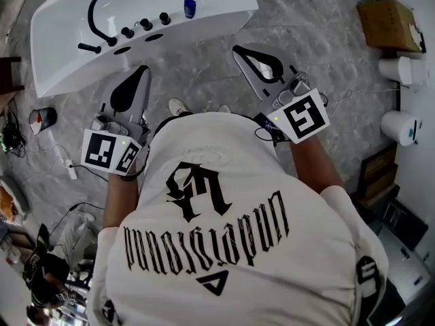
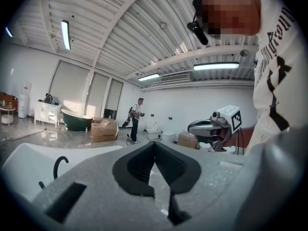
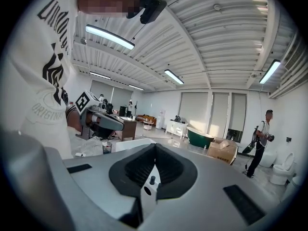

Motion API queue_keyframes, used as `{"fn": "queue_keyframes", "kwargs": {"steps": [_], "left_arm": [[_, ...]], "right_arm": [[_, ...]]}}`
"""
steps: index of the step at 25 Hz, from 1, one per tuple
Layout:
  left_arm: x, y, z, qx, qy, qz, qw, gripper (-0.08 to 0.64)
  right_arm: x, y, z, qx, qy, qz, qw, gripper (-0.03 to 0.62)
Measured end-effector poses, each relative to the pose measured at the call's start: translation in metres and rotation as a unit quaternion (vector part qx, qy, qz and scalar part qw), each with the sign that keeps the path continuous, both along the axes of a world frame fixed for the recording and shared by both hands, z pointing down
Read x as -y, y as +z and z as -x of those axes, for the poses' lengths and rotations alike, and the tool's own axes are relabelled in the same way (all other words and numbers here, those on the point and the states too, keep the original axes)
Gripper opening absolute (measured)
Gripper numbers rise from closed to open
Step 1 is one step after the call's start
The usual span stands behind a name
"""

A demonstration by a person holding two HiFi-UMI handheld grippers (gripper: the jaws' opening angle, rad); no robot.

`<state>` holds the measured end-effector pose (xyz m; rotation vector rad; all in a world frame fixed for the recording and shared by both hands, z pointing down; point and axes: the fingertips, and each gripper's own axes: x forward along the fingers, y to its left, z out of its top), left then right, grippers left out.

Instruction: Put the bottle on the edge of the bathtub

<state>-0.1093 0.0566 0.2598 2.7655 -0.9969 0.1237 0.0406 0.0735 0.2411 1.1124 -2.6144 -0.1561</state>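
A small blue bottle (image 1: 189,7) stands upright on the flat rim of the white bathtub (image 1: 68,19), just right of the black knobs and the curved black faucet (image 1: 98,19). My left gripper (image 1: 143,70) and my right gripper (image 1: 238,49) are held close to my chest, well short of the tub, and point toward it. Each gripper is shut with nothing between its jaws. In the left gripper view the left gripper (image 2: 154,143) has its tips together, with the tub (image 2: 29,162) low at the left. The right gripper (image 3: 155,146) looks the same.
Grey marble floor lies between me and the tub. A small bin (image 1: 42,119) and cables (image 1: 64,161) lie at the left. At the right are a cardboard box (image 1: 387,22) and paper rolls (image 1: 401,126). A person (image 2: 135,119) stands far off by a green tub (image 2: 74,120).
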Motion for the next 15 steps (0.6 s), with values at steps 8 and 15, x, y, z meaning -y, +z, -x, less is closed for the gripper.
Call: {"fn": "queue_keyframes", "kwargs": {"steps": [8, 15], "left_arm": [[-0.051, -0.005, -0.06, 0.012, -0.015, -0.005, 0.9998, 0.015], [-0.096, -0.004, -0.097, 0.015, -0.028, -0.006, 0.9995, 0.015]], "right_arm": [[-0.052, 0.004, -0.061, 0.011, -0.019, 0.012, 1.0, 0.014], [-0.097, 0.01, -0.1, 0.026, -0.032, 0.024, 0.999, 0.014]]}}
